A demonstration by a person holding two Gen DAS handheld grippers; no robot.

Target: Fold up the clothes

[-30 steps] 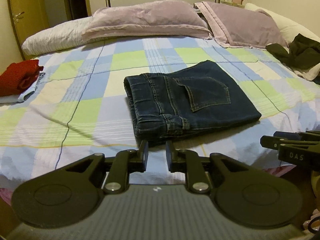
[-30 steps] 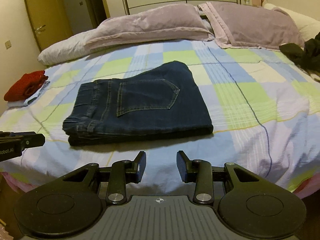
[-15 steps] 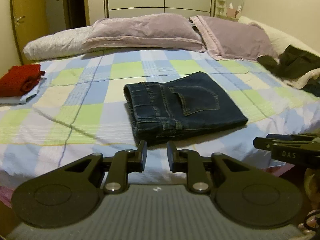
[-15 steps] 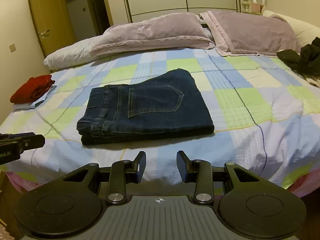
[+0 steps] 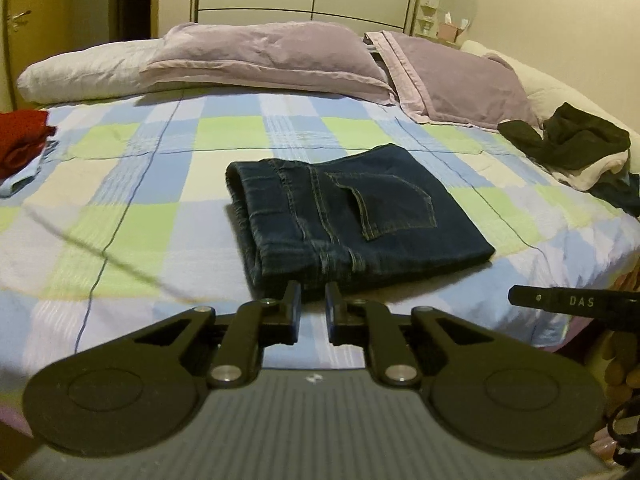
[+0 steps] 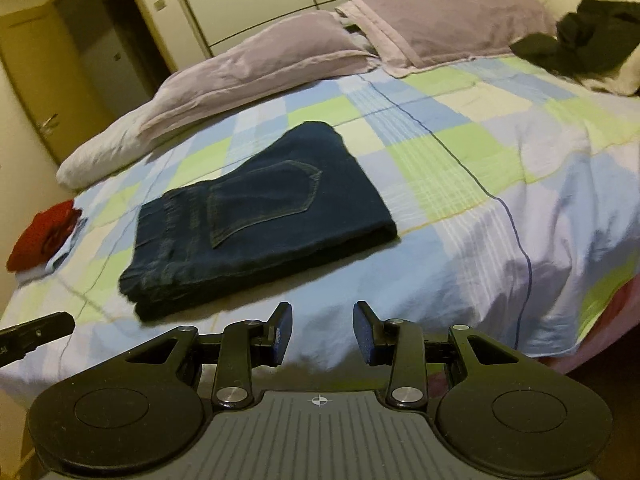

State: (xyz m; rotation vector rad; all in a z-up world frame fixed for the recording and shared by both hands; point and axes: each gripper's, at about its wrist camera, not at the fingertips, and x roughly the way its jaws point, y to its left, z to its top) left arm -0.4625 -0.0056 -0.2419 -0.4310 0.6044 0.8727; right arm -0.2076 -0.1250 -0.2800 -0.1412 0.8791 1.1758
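Your folded dark blue jeans [image 5: 352,216] lie flat near the front edge of the checked bedspread [image 5: 132,224], back pocket facing up, waistband end toward the left. Your left gripper [image 5: 313,306] hovers just off the near edge of the bed, its fingers parted by a narrow gap with nothing between them, tips pointing at the near edge of the jeans. Your right gripper [image 6: 322,330] is tilted and sits off the bed's front edge, to the right of the jeans, its fingers spread wider and also empty. A red garment [image 6: 42,236] rests on a light blue one at the bed's left edge; a dark crumpled garment [image 5: 572,140] lies on the far right. Two lilac pillows [image 5: 264,56] lean at the head of the bed.
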